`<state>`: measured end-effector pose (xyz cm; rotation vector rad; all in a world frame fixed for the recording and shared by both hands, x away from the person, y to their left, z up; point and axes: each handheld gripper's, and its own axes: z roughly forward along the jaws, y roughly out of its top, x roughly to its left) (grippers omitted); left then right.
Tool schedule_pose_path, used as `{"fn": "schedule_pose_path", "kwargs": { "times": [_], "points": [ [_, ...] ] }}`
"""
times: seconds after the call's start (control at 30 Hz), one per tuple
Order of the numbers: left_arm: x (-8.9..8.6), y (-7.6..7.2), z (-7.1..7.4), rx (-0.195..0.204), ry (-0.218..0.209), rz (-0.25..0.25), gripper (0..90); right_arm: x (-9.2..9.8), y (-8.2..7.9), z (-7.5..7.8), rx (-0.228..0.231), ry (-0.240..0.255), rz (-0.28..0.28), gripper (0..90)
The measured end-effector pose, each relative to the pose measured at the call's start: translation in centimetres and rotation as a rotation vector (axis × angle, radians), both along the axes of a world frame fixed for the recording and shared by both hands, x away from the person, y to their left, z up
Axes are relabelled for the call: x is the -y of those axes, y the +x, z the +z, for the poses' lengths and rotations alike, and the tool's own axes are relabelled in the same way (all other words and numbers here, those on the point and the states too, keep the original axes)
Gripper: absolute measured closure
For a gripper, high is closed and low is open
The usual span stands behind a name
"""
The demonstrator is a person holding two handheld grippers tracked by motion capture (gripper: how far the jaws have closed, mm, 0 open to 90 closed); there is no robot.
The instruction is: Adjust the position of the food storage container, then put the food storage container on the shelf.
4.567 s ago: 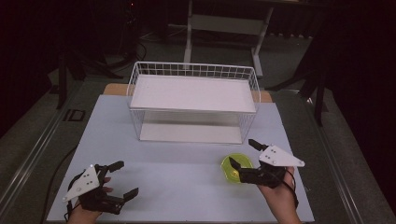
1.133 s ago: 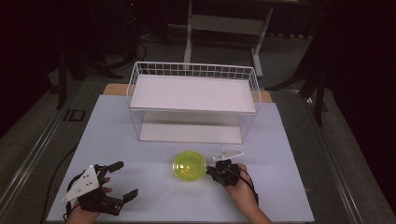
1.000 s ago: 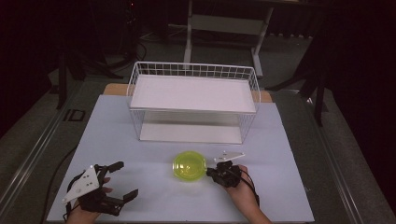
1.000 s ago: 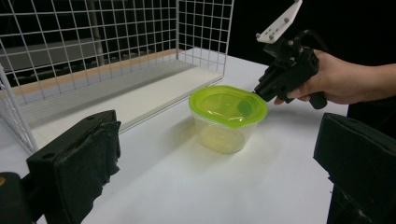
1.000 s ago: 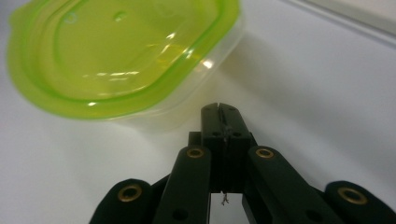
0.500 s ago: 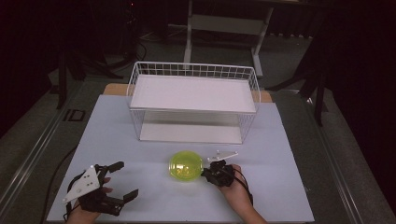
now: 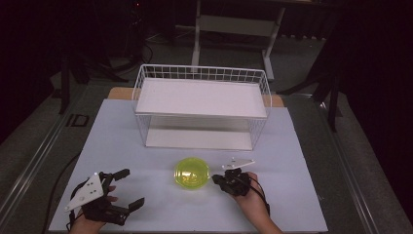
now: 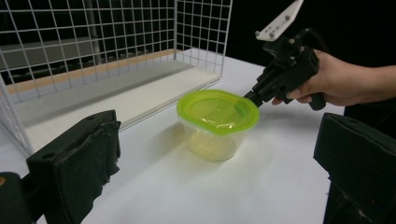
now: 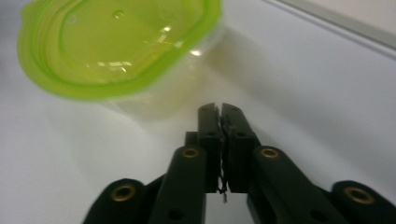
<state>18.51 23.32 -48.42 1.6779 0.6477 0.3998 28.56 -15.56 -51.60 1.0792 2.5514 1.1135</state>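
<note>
The tub (image 7: 192, 173) with the green lid (image 8: 218, 111) sits on the white table (image 7: 302, 195), near the front edge and roughly in the middle, a little in front of the wire rack (image 7: 201, 105). It stands upright, lid on, clear walls under a bright green top.

The right gripper (image 7: 217, 179) is right there beside it, on the tub's right, held low over the table by the person's right hand (image 7: 253, 202). In the right gripper view (image 9: 219, 108) its jaws are pressed together with nothing between them, just a hairline of a gap, and the tips sit just short of the tub's wall. From the left gripper view (image 8: 254, 97) the tips look to be at the lid's rim, though whether they actually touch it is hard to say from that angle. The numbers of the moment say those jaws have just eased open a touch; nothing is caught in them.

Over at the near left corner, the left gripper (image 7: 130, 190) rests low by the table in the left hand (image 7: 90, 222), well apart from the tub. Its jaws stand wide, empty, and the tub shows between them far off in its own view.

The rack's shelf is bare white, set at the far middle of the table.
</note>
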Motion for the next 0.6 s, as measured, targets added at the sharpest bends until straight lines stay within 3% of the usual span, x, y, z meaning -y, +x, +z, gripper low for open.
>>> {"fn": "schedule_pose_path", "kwargs": {
  "times": [0.17,0.23,0.3,0.47,0.53,0.6],
  "points": [
    [0.2,0.0,-0.1,0.002,0.019,0.001,1.3,1.6,-1.0,1.0,0.043,0.006,0.008,71.1],
    [0.3,0.1,-0.2,-0.003,-0.018,-0.005,1.3,1.9,-1.6,1.5,0.071,0.009,0.01,63.7],
    [0.3,0.1,-0.2,-0.005,-0.036,-0.012,1.3,2.2,-2.6,2.4,0.134,-0.009,0.026,52.1],
    [0.6,0.1,-0.3,-0.007,-0.025,-0.03,1.3,2.7,-4.0,3.7,0.157,0.058,0.031,24.3],
    [0.8,0.1,-0.2,-0.001,-0.015,-0.035,1.3,2.8,-4.2,3.9,0.159,0.071,0.036,20.2],
    [1.2,0.1,0.1,-0.004,-0.006,-0.049,1.3,2.8,-4.6,4.5,0.173,0.115,0.055,14.2]
  ]
}}
